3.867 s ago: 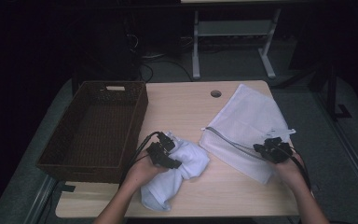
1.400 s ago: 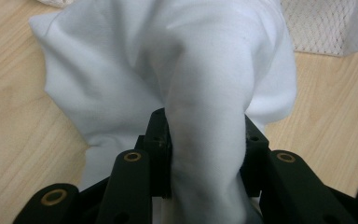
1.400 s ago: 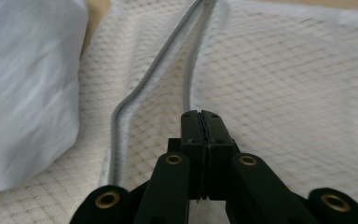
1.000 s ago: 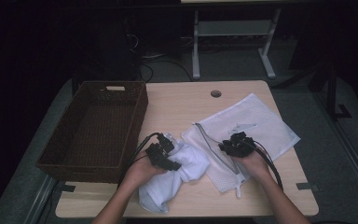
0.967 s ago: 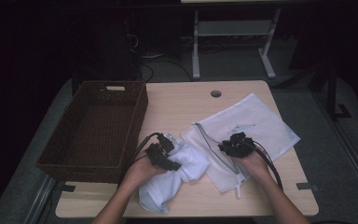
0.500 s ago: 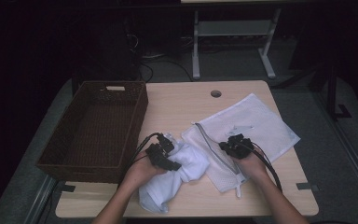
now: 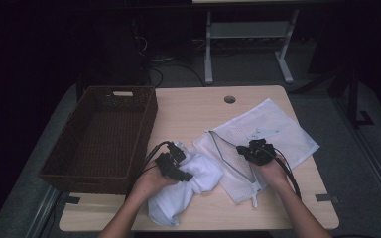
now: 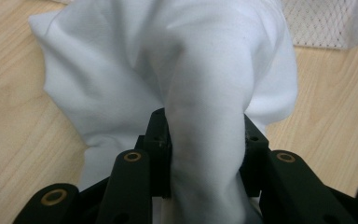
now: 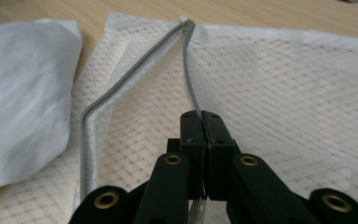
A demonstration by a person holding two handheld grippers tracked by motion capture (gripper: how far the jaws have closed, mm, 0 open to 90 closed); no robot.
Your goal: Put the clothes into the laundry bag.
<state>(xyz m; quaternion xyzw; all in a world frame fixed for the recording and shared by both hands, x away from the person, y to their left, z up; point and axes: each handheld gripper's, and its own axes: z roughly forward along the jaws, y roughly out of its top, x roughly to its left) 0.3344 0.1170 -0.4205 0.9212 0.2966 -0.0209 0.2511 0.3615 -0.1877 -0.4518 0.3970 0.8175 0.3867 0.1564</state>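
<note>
Right hand-held gripper [image 9: 204, 122] just pinched zipper edge [image 9: 192, 100] | mesh bag [image 7: 273, 134] long axis diagonal

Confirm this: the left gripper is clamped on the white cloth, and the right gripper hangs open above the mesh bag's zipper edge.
Not quite. The right gripper is not open: the right gripper view shows its jaws pinched shut on the zipper edge of the mesh bag. The left gripper is indeed clamped on the white cloth.

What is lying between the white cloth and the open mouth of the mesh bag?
Nothing visible. The white cloth in the left hand-held gripper lies right beside the mesh bag, whose zipper edge the right hand-held gripper pinches.
</note>
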